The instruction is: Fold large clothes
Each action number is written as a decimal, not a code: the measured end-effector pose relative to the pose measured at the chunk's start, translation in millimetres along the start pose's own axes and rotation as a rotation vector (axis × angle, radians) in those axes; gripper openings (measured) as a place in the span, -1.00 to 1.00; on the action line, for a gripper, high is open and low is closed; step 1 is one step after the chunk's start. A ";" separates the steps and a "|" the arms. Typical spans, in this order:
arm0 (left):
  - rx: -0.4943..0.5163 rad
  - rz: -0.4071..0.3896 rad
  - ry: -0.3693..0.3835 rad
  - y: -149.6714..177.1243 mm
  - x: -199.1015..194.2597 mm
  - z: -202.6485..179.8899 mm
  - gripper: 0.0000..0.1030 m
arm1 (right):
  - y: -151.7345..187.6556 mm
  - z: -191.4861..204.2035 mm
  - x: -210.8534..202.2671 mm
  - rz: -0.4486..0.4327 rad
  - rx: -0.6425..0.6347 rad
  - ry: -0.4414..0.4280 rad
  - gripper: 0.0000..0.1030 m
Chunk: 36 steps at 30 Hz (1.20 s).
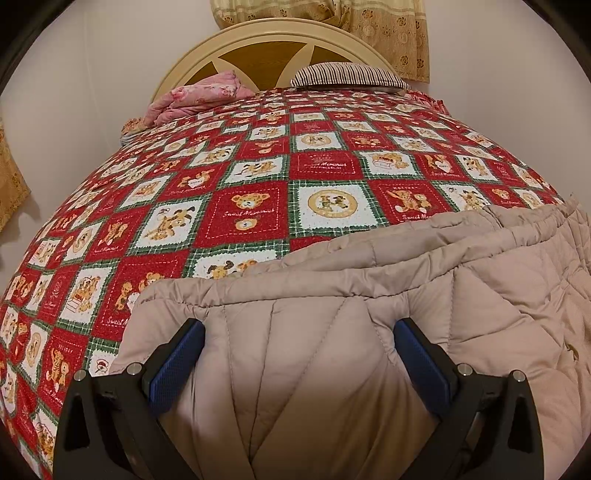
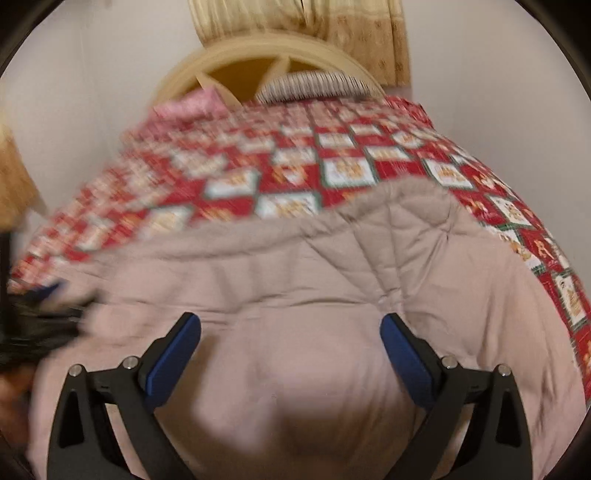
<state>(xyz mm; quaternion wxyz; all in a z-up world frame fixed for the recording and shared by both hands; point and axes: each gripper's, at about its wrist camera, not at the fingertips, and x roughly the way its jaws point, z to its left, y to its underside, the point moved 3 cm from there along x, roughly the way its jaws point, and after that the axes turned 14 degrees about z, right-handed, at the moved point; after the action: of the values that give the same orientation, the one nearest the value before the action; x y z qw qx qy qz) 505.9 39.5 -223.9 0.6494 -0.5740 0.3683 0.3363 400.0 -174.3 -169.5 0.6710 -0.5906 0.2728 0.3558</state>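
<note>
A large beige quilted garment [image 1: 424,295] lies on the near part of the bed; it also fills the lower right wrist view [image 2: 295,266], which is blurred. My left gripper [image 1: 299,325] is open, its blue pads [image 1: 177,365] spread over the garment's near left part, holding nothing. My right gripper [image 2: 290,321] is open above the garment's middle, holding nothing. The left gripper shows as a dark blur at the left edge of the right wrist view [image 2: 33,317].
The bed has a red patchwork teddy-bear cover [image 1: 251,214]. At its head are a cream headboard [image 1: 273,40], a pink folded blanket [image 1: 195,96] and a striped pillow [image 1: 347,75]. Yellow curtains [image 1: 388,26] hang behind. White walls stand on both sides.
</note>
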 end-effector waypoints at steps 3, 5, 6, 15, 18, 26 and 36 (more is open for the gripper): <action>-0.012 0.021 -0.016 0.7 -4.2 1.9 0.98 | 9.9 31.2 -4.9 -0.004 -0.090 -0.035 0.94; -0.054 0.020 -0.041 4.0 -21.9 1.6 0.98 | 14.2 44.6 8.1 0.025 -0.152 0.020 0.89; -0.058 -0.028 -0.018 8.0 -38.4 -3.8 0.98 | 14.6 44.9 10.4 0.018 -0.161 0.032 0.84; 0.030 -0.072 -0.098 25.8 -23.0 -32.7 0.98 | 11.8 21.9 41.3 0.065 -0.062 0.020 0.85; 0.035 -0.063 -0.110 23.5 -18.1 -34.1 0.98 | 14.8 20.5 43.4 0.076 -0.052 0.015 0.87; 0.040 -0.032 -0.122 19.8 -13.0 -40.2 0.99 | 17.6 22.9 52.6 0.119 -0.061 0.048 0.92; 0.036 0.000 -0.106 16.9 -6.7 -38.1 0.99 | 17.2 26.5 58.2 0.137 -0.077 0.093 0.96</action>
<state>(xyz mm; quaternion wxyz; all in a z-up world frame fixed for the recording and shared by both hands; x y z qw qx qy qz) 484.4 3.5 -229.1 0.6783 -0.5434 0.3396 0.3596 419.6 -138.3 -221.4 0.6087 -0.6116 0.3294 0.3833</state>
